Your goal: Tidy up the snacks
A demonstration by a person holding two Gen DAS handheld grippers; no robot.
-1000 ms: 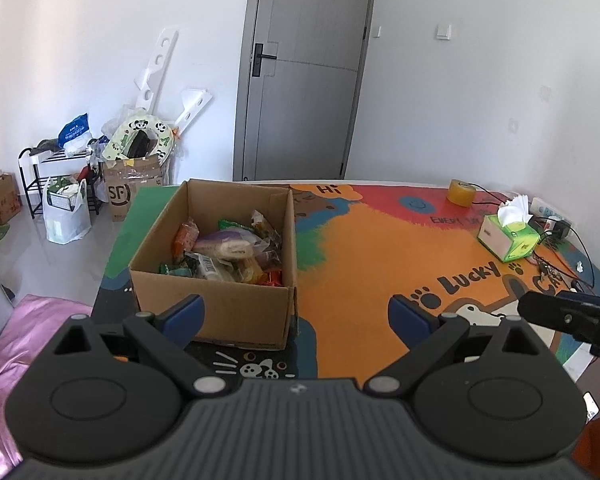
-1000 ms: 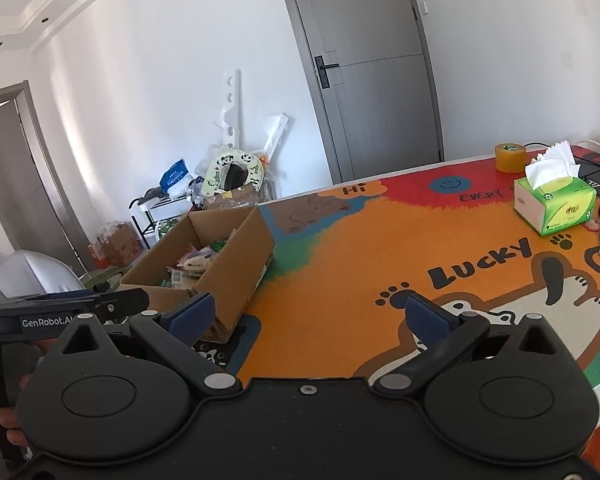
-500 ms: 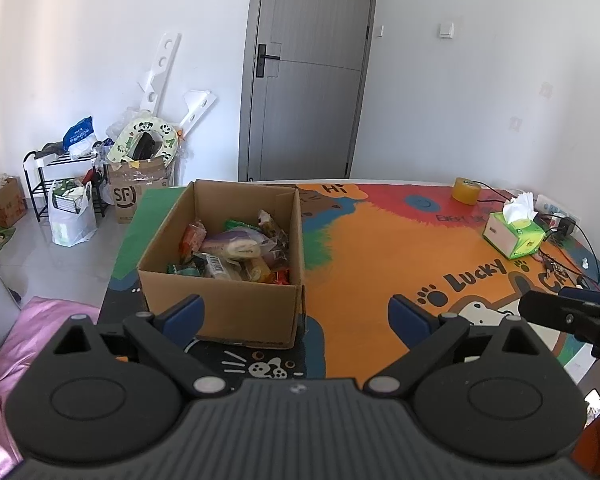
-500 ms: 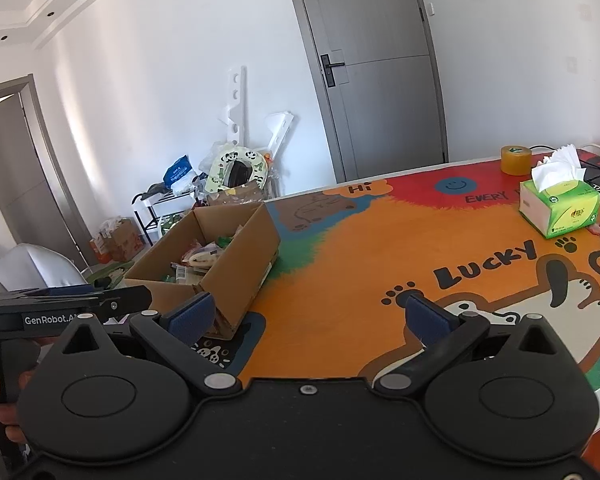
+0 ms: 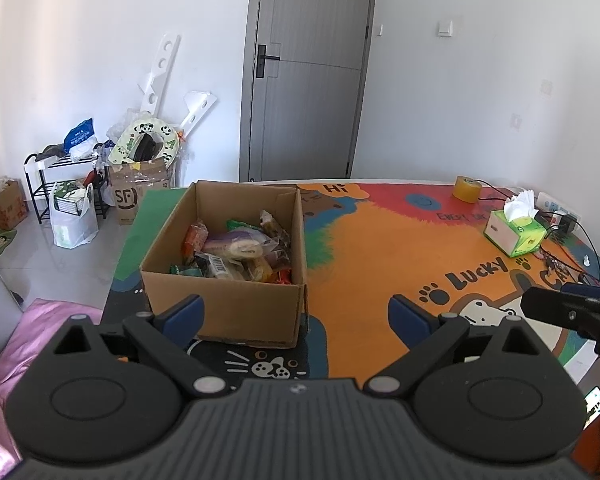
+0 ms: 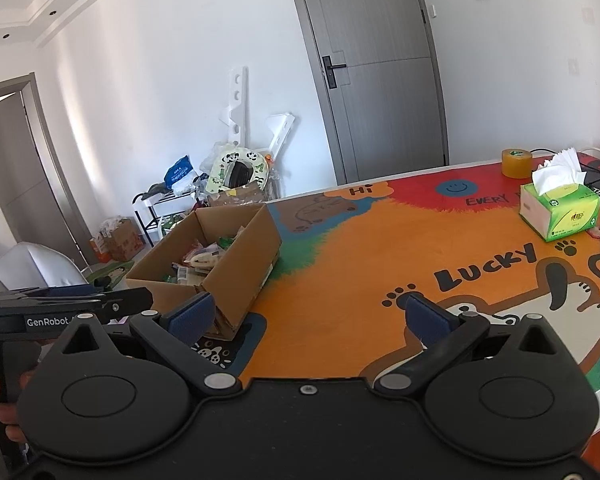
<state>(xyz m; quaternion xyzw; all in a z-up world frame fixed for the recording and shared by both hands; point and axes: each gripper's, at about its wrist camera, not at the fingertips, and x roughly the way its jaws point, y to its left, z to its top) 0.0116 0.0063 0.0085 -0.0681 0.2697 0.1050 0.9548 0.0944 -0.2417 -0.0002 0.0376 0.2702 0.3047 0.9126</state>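
Observation:
An open cardboard box (image 5: 228,304) stands at the left end of the colourful table mat (image 5: 380,264). Several snack packets (image 5: 236,252) lie inside it. The box also shows in the right wrist view (image 6: 244,264), with the packets (image 6: 198,262) in it. My left gripper (image 5: 296,314) is open and empty, held above the table's near edge just in front of the box. My right gripper (image 6: 306,314) is open and empty, right of the box over the mat. The left gripper's body (image 6: 60,312) shows at the left of the right wrist view.
A green tissue box (image 5: 514,234) and a yellow tape roll (image 5: 466,189) sit at the table's far right, with cables and keys (image 5: 556,264) beside them. A rack, bags and cartons (image 5: 76,200) stand on the floor by the wall. A grey door (image 5: 308,80) is behind.
Both grippers have drawn back and risen slightly, so the box sits a little farther off. Both jaws stay open and empty.

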